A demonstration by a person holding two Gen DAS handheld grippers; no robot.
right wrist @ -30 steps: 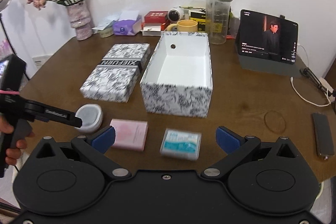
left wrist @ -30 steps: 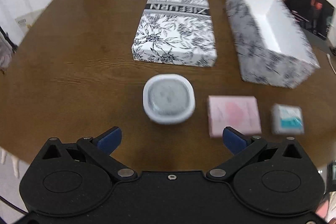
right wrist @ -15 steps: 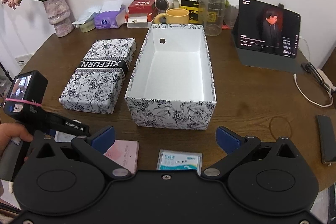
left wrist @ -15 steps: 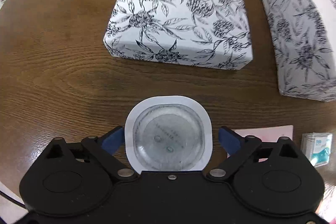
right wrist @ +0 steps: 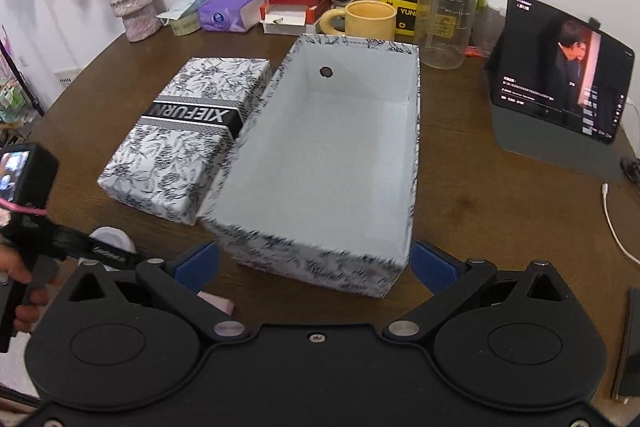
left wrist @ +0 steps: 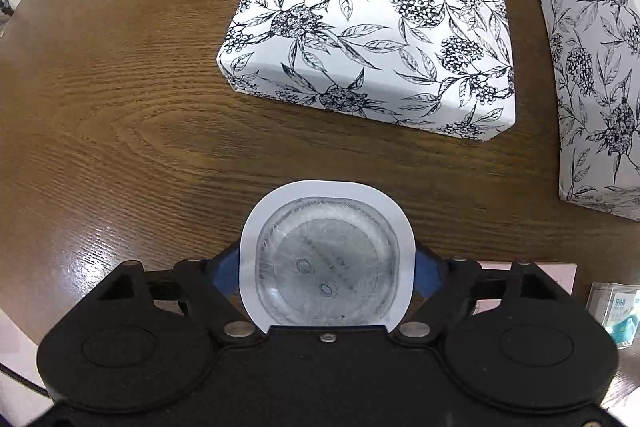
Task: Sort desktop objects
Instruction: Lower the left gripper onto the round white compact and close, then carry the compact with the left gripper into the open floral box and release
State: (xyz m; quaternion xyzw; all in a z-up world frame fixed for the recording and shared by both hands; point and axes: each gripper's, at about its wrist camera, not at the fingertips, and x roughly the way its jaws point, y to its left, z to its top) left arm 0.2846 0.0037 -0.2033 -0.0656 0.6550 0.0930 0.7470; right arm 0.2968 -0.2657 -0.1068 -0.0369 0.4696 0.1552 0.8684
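Compared with half a second ago, the left gripper [left wrist: 327,269] has closed in on the round white container [left wrist: 326,255], its blue fingers [left wrist: 426,273] now pressing against both sides where a gap showed before. The container lies flat on the brown wooden worktop [left wrist: 120,115], clear lid facing up; being nearly round, it has no clear long axis. Ahead of this gripper lies the floral box lid [left wrist: 372,27], its long axis running away from the gripper. The right gripper [right wrist: 316,263] has moved nearer the open floral box [right wrist: 332,155], which now sits directly ahead of its widely spread, empty fingers, long side pointing away. The pink packet [right wrist: 218,301] peeks out beneath its left finger.
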